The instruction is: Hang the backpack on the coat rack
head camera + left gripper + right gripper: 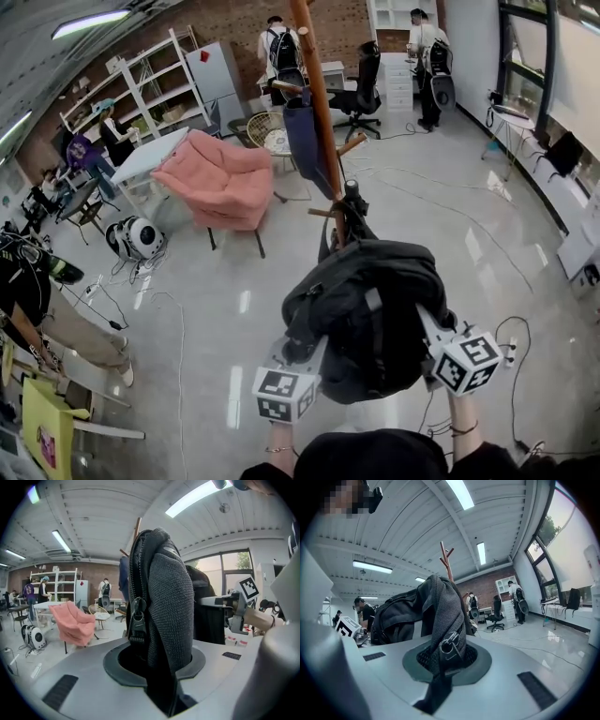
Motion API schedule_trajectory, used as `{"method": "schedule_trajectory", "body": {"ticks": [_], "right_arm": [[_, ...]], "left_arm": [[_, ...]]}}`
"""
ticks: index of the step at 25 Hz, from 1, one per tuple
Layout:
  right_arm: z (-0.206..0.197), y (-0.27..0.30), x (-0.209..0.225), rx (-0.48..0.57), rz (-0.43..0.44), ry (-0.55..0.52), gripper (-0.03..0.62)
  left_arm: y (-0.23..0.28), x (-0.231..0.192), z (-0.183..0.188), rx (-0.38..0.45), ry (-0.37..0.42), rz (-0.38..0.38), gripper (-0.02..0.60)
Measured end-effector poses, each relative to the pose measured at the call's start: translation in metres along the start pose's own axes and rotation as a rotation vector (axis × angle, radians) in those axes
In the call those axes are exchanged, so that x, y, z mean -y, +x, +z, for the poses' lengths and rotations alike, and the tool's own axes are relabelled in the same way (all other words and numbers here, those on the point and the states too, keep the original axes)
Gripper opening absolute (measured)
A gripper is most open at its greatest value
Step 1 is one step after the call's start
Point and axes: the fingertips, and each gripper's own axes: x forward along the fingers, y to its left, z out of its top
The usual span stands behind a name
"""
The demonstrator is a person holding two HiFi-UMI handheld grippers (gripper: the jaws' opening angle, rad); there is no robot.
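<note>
Black backpack [366, 314] held up close to wooden coat rack [317, 103]. Left tongs [298, 359] clenched on its zipper edge, right tongs [429, 328] clenched on its mesh fabric.

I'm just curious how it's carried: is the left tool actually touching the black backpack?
Touching. The left gripper view shows the left tool clamped on the backpack, its mesh fabric pinched between the jaws.

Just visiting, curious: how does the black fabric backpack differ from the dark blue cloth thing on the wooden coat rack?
The black fabric backpack is bulky and rounded; the dark blue cloth thing hangs slim and flat. The backpack is held by the left gripper and right gripper; the blue thing hangs from an upper peg of the wooden coat rack. Both are dark fabric.
</note>
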Motion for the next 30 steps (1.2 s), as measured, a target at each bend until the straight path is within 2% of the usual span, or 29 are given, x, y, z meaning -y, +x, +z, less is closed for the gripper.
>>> {"method": "schedule_trajectory", "body": {"ticks": [12,21,30], "right_arm": [[0.003,0.047,0.021,0.014,-0.073,0.019,0.028],[0.003,0.071,0.031,-0.008,-0.087,0.035,0.028],[0.0,0.106,0.058,-0.047,-0.073,0.045,0.028]], "left_arm": [[0.051,-0.041,0.016,-0.01,0.038,-0.065,0.124],[0.071,-0.058,0.02,-0.031,0.032,-0.076,0.124],[0.108,-0.071,0.02,-0.069,0.003,-0.067,0.124]]}}
